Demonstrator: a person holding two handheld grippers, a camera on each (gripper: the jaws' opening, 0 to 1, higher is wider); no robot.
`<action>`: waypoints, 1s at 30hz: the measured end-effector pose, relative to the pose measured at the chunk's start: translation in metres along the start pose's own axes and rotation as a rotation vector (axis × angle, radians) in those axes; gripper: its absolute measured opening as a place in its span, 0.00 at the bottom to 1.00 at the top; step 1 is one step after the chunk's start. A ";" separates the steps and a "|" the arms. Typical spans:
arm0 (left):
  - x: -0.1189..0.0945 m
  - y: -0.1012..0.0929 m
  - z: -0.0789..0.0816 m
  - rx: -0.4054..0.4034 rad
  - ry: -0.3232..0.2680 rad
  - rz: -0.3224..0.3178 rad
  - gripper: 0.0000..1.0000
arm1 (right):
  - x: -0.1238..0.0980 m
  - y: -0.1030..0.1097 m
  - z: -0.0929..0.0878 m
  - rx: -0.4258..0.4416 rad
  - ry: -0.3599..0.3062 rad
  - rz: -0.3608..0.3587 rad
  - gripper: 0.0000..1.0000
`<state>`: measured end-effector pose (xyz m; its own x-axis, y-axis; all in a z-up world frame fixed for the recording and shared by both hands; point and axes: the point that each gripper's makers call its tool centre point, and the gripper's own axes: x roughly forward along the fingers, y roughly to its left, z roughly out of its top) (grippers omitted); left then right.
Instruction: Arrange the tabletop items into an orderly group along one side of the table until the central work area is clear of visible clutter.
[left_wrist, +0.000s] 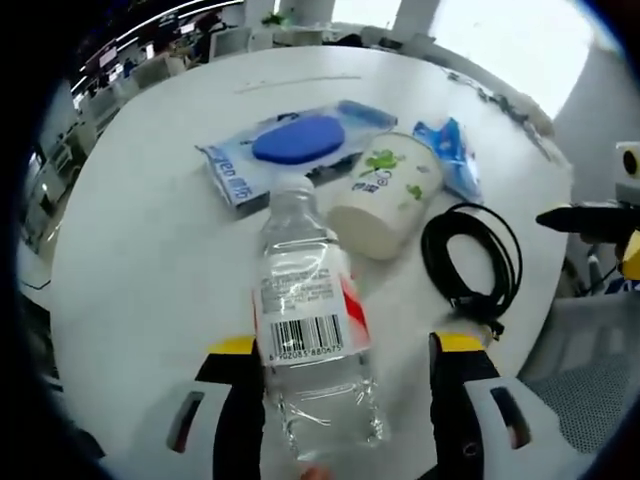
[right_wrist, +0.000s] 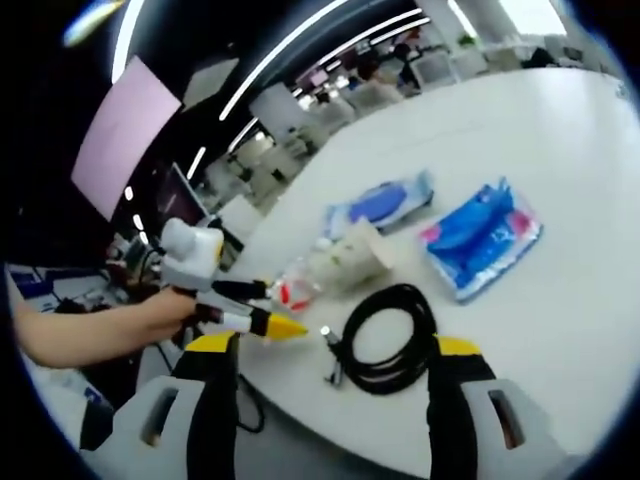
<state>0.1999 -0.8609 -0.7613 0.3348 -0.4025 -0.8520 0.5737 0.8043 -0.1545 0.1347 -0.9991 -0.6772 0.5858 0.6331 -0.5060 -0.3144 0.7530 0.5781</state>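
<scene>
A clear plastic water bottle lies on its side on the round white table, its body between the spread jaws of the left gripper — whether the jaws touch it cannot be told. The bottle's cap end points toward a paper cup, also lying on its side, and just beyond the two rests a wet-wipes pack with a blue lid. A blue tissue packet sits beside the cup, and a coiled black cable lies near the table's edge.

In the right gripper view, the right gripper stands wide open with nothing held, its jaws framing the black cable — while a hand holds the left gripper at the bottle.
</scene>
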 end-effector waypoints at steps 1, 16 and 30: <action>0.000 0.002 0.000 -0.007 -0.005 0.008 0.59 | 0.002 0.002 0.000 -0.004 0.004 0.004 0.74; -0.001 0.016 0.002 -0.008 -0.052 0.075 0.41 | 0.021 0.026 0.001 -0.022 0.050 0.079 0.71; -0.005 0.019 0.000 -0.038 -0.078 0.112 0.40 | 0.071 0.086 0.048 0.162 -0.023 0.240 0.61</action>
<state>0.2091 -0.8439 -0.7601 0.4532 -0.3407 -0.8237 0.5011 0.8616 -0.0807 0.1852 -0.8976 -0.6330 0.5264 0.7839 -0.3293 -0.3236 0.5429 0.7750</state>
